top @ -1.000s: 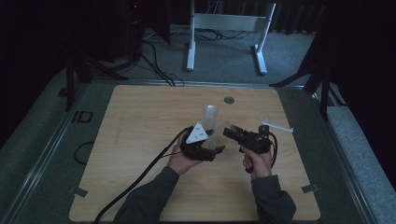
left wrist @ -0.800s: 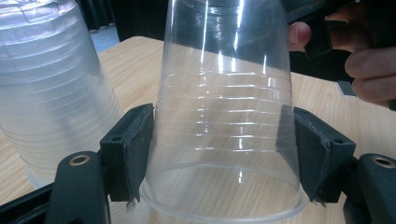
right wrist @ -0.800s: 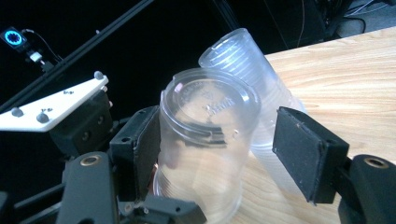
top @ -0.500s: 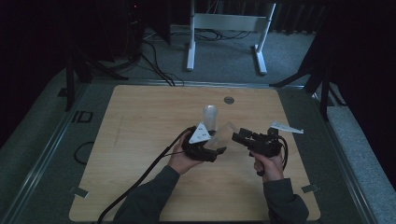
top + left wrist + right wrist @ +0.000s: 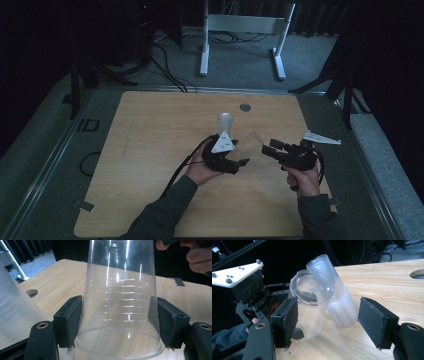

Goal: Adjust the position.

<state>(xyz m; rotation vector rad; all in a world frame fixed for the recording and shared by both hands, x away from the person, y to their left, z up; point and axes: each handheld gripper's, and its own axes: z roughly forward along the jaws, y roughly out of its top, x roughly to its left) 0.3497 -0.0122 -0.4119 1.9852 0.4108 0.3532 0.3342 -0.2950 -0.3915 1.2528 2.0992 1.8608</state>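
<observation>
A clear plastic cup (image 5: 251, 143) (image 5: 120, 297) lies on its side above the table, bottom toward the right hand. My left gripper (image 5: 243, 156) (image 5: 118, 306) is shut on it near its rim, one pad on each side. A stack of the same cups (image 5: 224, 122) (image 5: 337, 297) stands upside down on the wooden table (image 5: 150, 150), just behind the left gripper. My right gripper (image 5: 268, 148) (image 5: 332, 315) is open a short way right of the cup's bottom (image 5: 312, 290). Its jaws have just been opening, and nothing is between them.
A round hole (image 5: 244, 107) sits in the table near its far edge. A small grey tab (image 5: 178, 282) lies on the wood. Cables trail from the grippers across the table's near part. A white frame (image 5: 240, 30) stands on the floor beyond the table.
My right gripper has drawn away to the right from the cup, leaving a gap. The left gripper has stayed in place with the cup.
</observation>
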